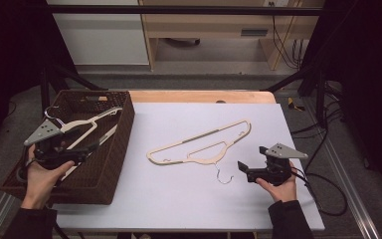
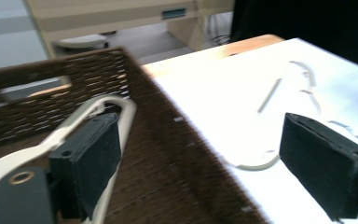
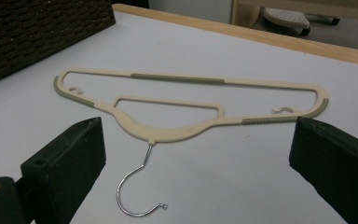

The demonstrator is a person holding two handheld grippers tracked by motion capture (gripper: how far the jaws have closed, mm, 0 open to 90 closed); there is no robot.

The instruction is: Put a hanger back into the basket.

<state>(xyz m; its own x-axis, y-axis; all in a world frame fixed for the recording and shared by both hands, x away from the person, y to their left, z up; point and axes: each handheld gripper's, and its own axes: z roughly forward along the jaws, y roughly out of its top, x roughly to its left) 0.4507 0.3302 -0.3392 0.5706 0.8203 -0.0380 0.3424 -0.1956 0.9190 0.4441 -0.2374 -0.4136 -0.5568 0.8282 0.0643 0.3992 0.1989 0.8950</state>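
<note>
A beige hanger (image 1: 199, 147) with a metal hook (image 1: 223, 175) lies flat on the white table; the hook points toward the person. My right gripper (image 1: 243, 172) rests just right of the hook, open, nothing between its jaws. In the right gripper view the hanger (image 3: 177, 130) lies ahead of the wide-apart jaws of that gripper (image 3: 196, 168). A second beige hanger (image 1: 87, 127) lies in the brown wicker basket (image 1: 122, 134). My left gripper (image 1: 89, 148) hovers over the basket, open. In the left gripper view this hanger (image 2: 116, 105) sits by the left jaw of the gripper (image 2: 200, 168), not pinched.
The basket (image 2: 168, 121) stands at the table's left edge, its right wall next to the white top. A wooden strip (image 1: 199, 96) runs along the table's far edge. Cables (image 1: 323, 189) trail off the right side. Beyond the table stands wooden furniture (image 1: 214, 30).
</note>
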